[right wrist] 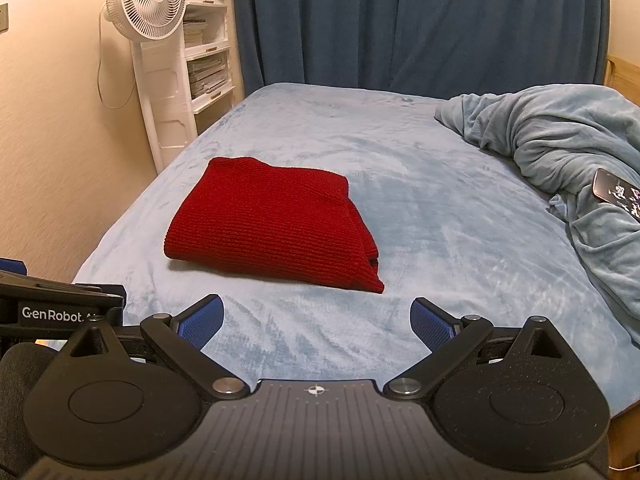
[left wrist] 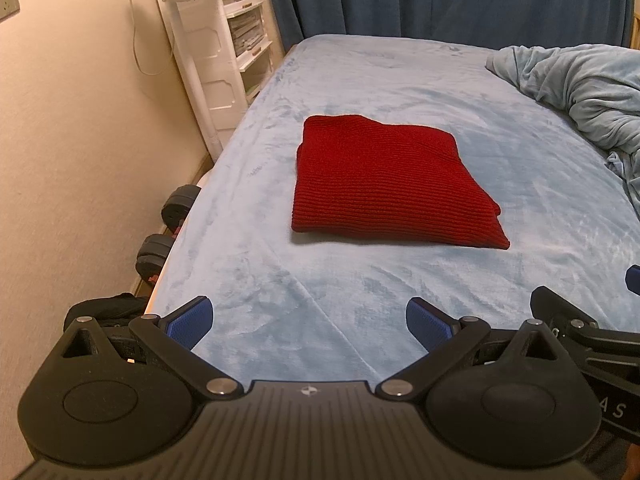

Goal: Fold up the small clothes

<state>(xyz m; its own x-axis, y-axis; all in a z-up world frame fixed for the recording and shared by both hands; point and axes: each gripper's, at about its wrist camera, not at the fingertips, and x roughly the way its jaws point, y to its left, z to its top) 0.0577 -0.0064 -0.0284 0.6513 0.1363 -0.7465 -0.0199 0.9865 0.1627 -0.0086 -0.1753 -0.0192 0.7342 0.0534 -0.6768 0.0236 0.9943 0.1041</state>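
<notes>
Left wrist view: my left gripper [left wrist: 309,322] is spread wide and holds nothing, hovering over the near edge of the bed [left wrist: 400,92]. My right gripper [right wrist: 317,322] is likewise wide and empty, just beside the left one; each shows at the margin of the other's view.

Red knit garment [left wrist: 384,184] lies flat on the bed sheet, already a compact, roughly square bundle. From the layered edges at its near right corner [right wrist: 370,268] I judge it folded several times over; little or nothing seems left to do.

Risks, as I judge them:
- Thick ribbed knit is springy. If I grab only the top layer at that stacked corner, the bundle would peel open and the fold would be lost.
- Bed sheet is plush and soft. A low approach could pinch the sheet along with the knit and drag both, skewing the square.
- Near right corner looks slightly uneven, layers not flush; pressing or tugging there could slide them further apart.
- Crumpled blanket [right wrist: 560,140] lies along the right edge of the bed with a dark flat object [right wrist: 618,194] resting on it; a wide swing of the right gripper could knock that off.

Position: garment sits ahead of both grippers, well apart from them, nearer the left edge of the bed than the right. Relative to my right gripper it is ahead and to the left; relative to my left gripper, ahead and slightly right.
</notes>
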